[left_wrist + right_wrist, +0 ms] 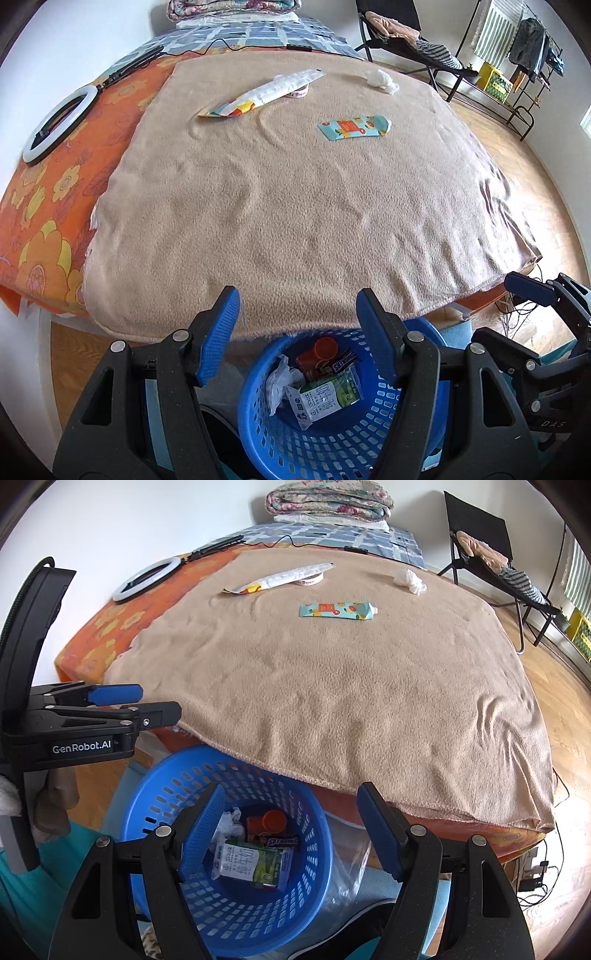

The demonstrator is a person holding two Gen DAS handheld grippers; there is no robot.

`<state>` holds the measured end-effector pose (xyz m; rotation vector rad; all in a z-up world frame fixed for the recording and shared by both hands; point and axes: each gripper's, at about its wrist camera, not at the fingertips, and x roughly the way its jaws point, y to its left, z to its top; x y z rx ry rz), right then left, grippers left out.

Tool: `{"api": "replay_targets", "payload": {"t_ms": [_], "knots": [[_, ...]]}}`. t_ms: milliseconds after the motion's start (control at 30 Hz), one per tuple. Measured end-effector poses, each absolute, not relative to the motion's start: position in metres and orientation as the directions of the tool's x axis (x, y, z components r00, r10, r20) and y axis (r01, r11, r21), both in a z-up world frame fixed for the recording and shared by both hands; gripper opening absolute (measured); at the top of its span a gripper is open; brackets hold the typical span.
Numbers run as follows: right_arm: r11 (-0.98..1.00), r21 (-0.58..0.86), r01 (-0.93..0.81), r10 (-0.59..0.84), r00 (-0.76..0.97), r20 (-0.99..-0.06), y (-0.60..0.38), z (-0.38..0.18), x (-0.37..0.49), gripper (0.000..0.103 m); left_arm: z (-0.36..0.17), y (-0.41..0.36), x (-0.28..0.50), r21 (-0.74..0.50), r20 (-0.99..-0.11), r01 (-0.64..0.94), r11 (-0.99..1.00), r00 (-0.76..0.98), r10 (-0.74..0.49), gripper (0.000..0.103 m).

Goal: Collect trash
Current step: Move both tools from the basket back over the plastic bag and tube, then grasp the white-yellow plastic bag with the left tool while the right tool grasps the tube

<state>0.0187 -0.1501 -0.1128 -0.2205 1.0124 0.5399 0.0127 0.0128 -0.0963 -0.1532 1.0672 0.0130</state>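
Observation:
A blue plastic basket [332, 439] [166, 786] stands on the floor at the near edge of the bed. It holds a milk carton [328, 397] [251, 864], a Snickers wrapper [343, 363] [282, 841], crumpled white paper and an orange-capped item. On the beige blanket [295, 221] [332, 683] far off lie a teal wrapper [354, 127] [338, 612], a long white and yellow wrapper [266, 94] [280, 578], a tape roll [297, 94] [310, 579] and a crumpled tissue [382, 79] [410, 579]. My left gripper [297, 332] and right gripper [291, 830] are open and empty above the basket.
A white ring light [59, 125] [146, 578] with its cable lies on the orange flowered sheet at the left. A folded quilt [328, 502] sits at the bed's head. A black folding chair [480, 546] and a clothes rack [517, 55] stand on the wood floor at the right.

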Motion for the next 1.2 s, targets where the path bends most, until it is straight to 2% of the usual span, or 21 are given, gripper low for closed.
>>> {"api": "replay_targets", "payload": {"t_ms": [433,633,1000,1200], "knots": [[0.838,0.130,-0.530,0.414,0.461,-0.785,-0.155,-0.083,0.090,0.074,-0.063,0.049,0.089,-0.114,-0.830,-0.071,0.991,0.555,-0.056,0.068],[0.859,0.177,-0.480,0.416,0.455,-0.787,-0.154,-0.080,0.145,0.074,-0.067,0.063,0.128,-0.129,-0.827,-0.077,0.989,0.559,-0.064,0.068],[0.874,0.284,-0.395,0.446,0.417,-0.792,-0.151,-0.104,0.215,0.073,-0.085,0.072,0.204,-0.064,-0.835,-0.022,0.998,0.548,-0.041,0.068],[0.875,0.297,-0.383,0.447,0.400,-0.800,-0.143,-0.117,0.235,0.070,-0.102,0.069,0.233,-0.024,-0.851,0.030,0.999,0.523,-0.036,0.068]]}}
